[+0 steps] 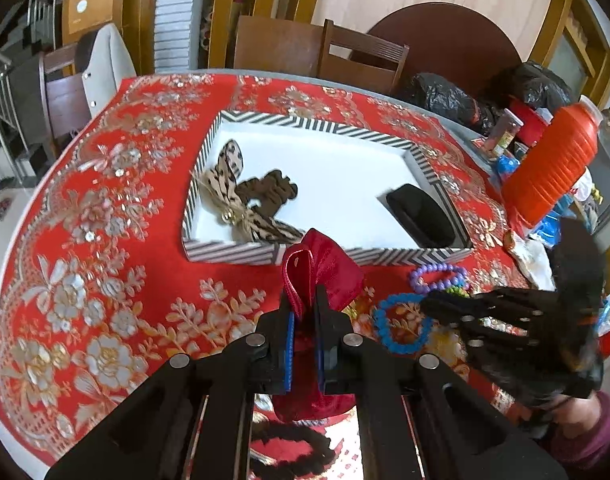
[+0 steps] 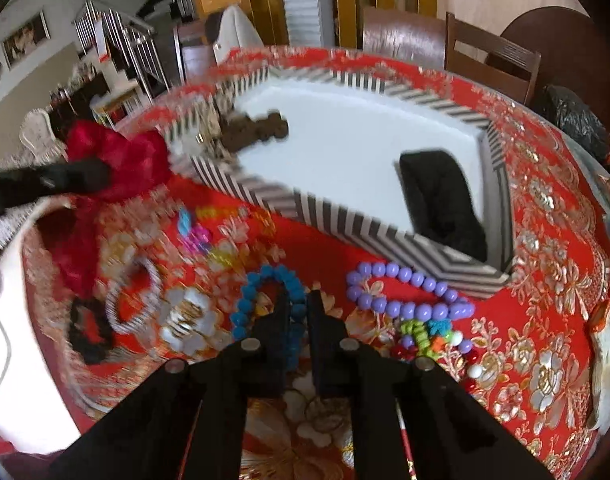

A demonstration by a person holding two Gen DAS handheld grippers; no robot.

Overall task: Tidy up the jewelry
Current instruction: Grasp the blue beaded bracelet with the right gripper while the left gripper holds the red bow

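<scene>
My left gripper [image 1: 304, 308] is shut on a dark red velvet bow [image 1: 329, 268] and holds it above the cloth, just in front of the striped tray [image 1: 233, 250]. The tray holds a leopard-print bow [image 1: 229, 184], a brown scrunchie [image 1: 271, 190] and a black case [image 1: 421, 210]. My right gripper [image 2: 297, 304] has its jaws narrowly apart around the rim of a blue bead bracelet [image 2: 261, 280] on the cloth; whether it grips is unclear. A purple bead bracelet [image 2: 405, 288] lies to its right. The right gripper shows in the left view [image 1: 437, 304].
Round table with a red floral cloth [image 1: 105, 280]. A white bead ring [image 2: 137, 300], a black scrunchie [image 2: 89, 332], and colourful beads [image 2: 201, 236] lie left of the right gripper. An orange jug [image 1: 553, 164], black bags [image 1: 445, 96] and chairs [image 1: 361, 60] stand behind.
</scene>
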